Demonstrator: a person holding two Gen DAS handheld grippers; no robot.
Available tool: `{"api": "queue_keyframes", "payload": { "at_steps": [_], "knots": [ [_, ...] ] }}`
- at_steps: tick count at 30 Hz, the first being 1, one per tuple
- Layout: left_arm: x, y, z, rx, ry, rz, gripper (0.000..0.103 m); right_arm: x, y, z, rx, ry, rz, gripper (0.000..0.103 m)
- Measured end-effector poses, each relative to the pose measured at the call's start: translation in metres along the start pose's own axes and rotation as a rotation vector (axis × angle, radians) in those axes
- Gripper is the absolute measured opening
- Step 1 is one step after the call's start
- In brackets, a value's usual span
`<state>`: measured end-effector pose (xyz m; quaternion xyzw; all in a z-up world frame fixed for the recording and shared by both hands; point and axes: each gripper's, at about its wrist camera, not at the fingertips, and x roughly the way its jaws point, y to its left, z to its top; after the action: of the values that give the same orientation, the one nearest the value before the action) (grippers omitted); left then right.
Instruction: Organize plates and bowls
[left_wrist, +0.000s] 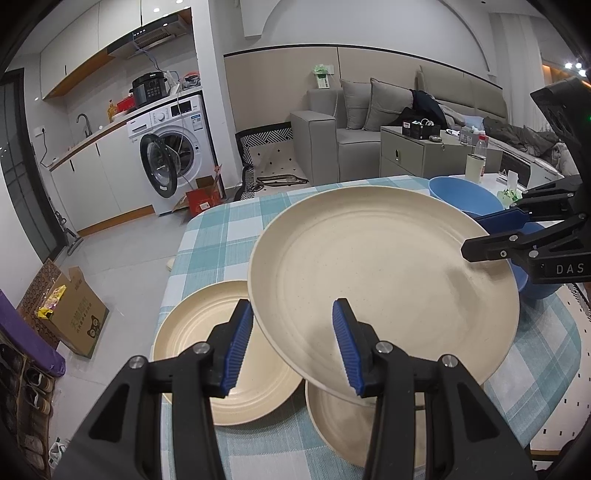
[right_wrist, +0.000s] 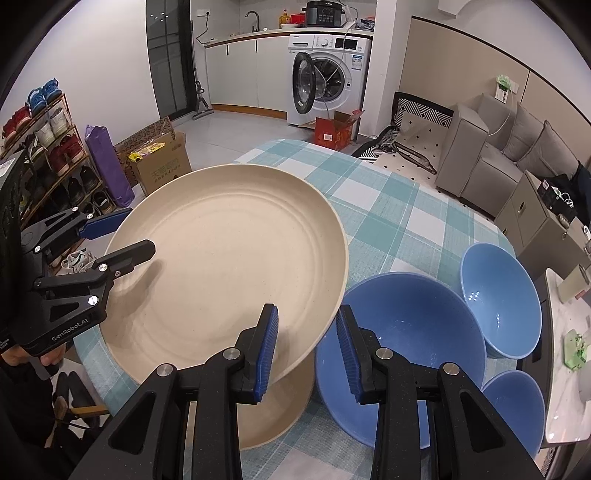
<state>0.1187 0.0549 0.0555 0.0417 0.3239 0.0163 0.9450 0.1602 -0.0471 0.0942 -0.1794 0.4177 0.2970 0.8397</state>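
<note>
A large cream plate (left_wrist: 388, 266) (right_wrist: 229, 266) hangs tilted above the table, carried by both grippers on opposite rims. My left gripper (left_wrist: 291, 304) (right_wrist: 140, 229) is shut on its near-left rim, one finger over the plate and one under. My right gripper (right_wrist: 307, 308) (left_wrist: 471, 236) is shut on the opposite rim in the same way. Two more cream plates lie on the checked tablecloth below: one (left_wrist: 207, 350) at the left, another (left_wrist: 340, 428) (right_wrist: 280, 413) partly hidden under the lifted plate. Three blue bowls stand to the right: a large one (right_wrist: 402, 332), a medium one (right_wrist: 498, 299) and a small one (right_wrist: 517, 406).
The table (left_wrist: 221, 236) wears a teal and white checked cloth and ends in a rounded edge toward the kitchen. A white side table (right_wrist: 565, 369) with small items adjoins the bowls. A person's hand (right_wrist: 22, 354) holds the left gripper. Cardboard boxes (right_wrist: 162, 166) stand on the floor.
</note>
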Motion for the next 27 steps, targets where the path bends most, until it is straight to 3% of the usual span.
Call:
{"api": "queue_keyframes", "payload": {
  "at_steps": [27],
  "knots": [
    [-0.014, -0.007, -0.023, 0.001, 0.005, -0.014, 0.044, 0.003, 0.011, -0.035, 0.016, -0.004, 0.029, 0.033]
  ]
}}
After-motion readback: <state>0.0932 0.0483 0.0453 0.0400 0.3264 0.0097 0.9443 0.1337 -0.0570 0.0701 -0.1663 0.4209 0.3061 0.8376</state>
